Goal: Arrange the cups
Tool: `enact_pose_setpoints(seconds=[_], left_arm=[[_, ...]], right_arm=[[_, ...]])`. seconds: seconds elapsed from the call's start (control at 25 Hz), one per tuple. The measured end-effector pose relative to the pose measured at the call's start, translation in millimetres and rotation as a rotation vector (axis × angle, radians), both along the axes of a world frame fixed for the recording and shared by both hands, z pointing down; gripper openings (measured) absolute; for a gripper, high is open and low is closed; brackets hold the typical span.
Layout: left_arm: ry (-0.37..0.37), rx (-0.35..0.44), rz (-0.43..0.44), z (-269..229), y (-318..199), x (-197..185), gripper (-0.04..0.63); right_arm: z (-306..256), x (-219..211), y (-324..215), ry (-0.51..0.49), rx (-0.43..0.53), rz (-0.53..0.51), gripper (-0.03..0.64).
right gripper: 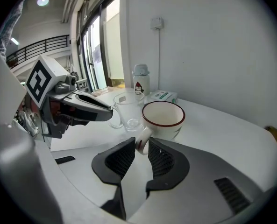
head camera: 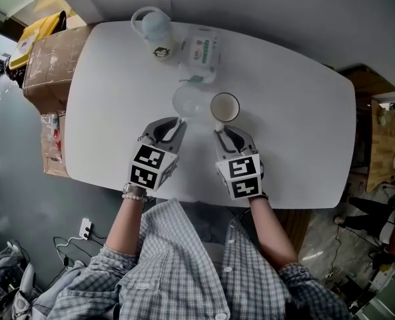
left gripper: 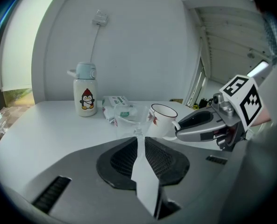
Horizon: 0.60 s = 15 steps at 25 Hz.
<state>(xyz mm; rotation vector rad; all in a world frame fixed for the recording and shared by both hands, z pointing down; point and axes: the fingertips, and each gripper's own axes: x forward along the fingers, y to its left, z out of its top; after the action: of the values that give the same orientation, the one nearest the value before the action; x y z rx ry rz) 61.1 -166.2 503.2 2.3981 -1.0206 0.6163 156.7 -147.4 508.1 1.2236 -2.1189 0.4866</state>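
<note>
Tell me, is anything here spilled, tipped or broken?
Nothing stands out. The glass cup and the mug stand upright, handles held by the left gripper and right gripper; the penguin bottle is upright too.

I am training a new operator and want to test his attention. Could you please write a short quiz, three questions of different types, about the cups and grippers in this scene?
1. True or false: the right gripper holds the white mug by its handle.
2. What does the left gripper grip? A. a spoon B. the glass cup C. a plate
3. Fill in: the penguin bottle stands near the ____ edge of the table, as seen from the person.

Key: 1 true; 2 B; 3 far.
</note>
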Motion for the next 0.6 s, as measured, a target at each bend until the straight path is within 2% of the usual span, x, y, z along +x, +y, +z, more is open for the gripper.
enact_pose_setpoints(seconds=[0.24, 0.6], left_arm=[[0.009, -0.005, -0.005, -0.8, 2.0, 3.0, 0.051], [0.022, -0.002, -0.012, -3.9, 2.5, 0.1, 0.051]], right_arm=[[-0.5, -4.0, -6.5, -0.014, -0.004, 0.016, 0.094], [0.3, -3.6, -2.1, 0.019, -0.016, -0.009, 0.084]])
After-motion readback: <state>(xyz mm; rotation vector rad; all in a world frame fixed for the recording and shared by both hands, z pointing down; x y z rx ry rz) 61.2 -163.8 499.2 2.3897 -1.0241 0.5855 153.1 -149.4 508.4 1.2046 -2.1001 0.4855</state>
